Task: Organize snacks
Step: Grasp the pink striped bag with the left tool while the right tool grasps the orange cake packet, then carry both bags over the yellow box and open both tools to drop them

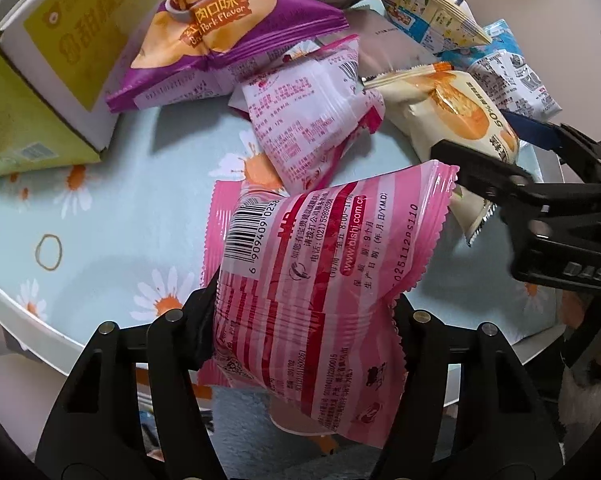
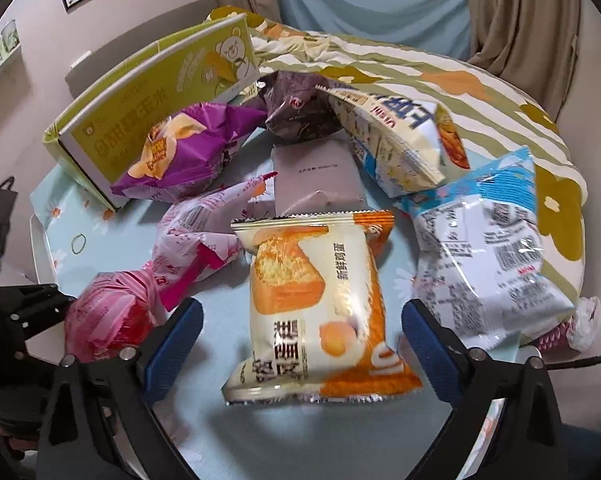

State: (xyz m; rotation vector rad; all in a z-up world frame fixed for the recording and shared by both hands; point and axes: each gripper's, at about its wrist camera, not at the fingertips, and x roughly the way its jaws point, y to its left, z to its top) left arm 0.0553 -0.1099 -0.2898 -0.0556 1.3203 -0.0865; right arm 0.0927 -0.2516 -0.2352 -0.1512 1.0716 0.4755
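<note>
Left gripper [image 1: 302,312] is clamped on a pink striped snack packet [image 1: 320,264], lifted above the floral table [image 1: 108,216]. Right gripper [image 2: 302,330], fingers apart, flanks an orange-and-cream cake packet [image 2: 316,304] lying near the table's middle.

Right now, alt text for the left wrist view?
The left gripper is shut on a pink snack packet lifted over a daisy-print table. Behind lie a purple packet and a yellow box.
</note>
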